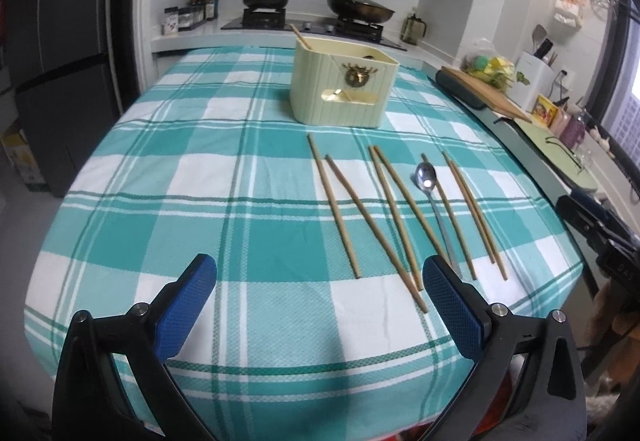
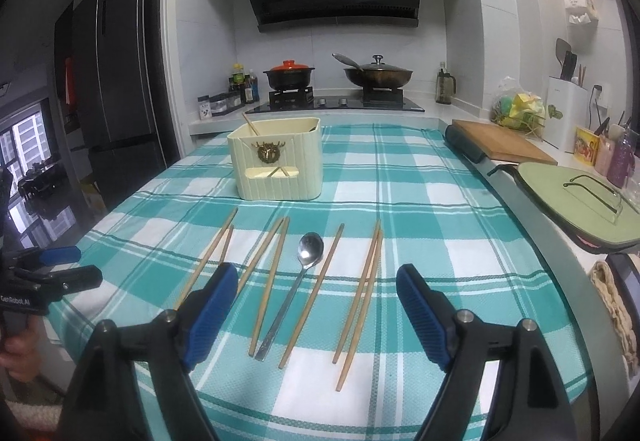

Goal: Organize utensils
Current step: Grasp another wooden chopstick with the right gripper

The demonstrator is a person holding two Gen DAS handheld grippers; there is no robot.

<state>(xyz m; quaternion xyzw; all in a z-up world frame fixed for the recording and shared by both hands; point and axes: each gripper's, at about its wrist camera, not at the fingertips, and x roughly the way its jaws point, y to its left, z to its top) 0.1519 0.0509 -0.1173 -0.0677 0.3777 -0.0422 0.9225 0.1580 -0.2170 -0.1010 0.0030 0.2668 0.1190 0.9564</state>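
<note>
Several wooden chopsticks (image 1: 337, 207) (image 2: 268, 285) and a metal spoon (image 1: 425, 177) (image 2: 311, 250) lie side by side on the teal checked tablecloth (image 1: 200, 201) (image 2: 420, 225). A cream utensil holder (image 1: 344, 85) (image 2: 280, 161) with a gold deer emblem stands behind them; one chopstick leans inside it. My left gripper (image 1: 320, 273) is open and empty, near the chopsticks' near ends. My right gripper (image 2: 317, 283) is open and empty, above the spoon handle and chopsticks. The left gripper also shows at the left edge of the right wrist view (image 2: 48, 265).
A stove with a red-lidded pot (image 2: 290, 73) and a wok (image 2: 378, 75) stands behind the table. A wooden cutting board (image 2: 500, 143) and a green lid (image 2: 580, 197) lie on the counter at right. A dark fridge (image 2: 112, 81) stands at left.
</note>
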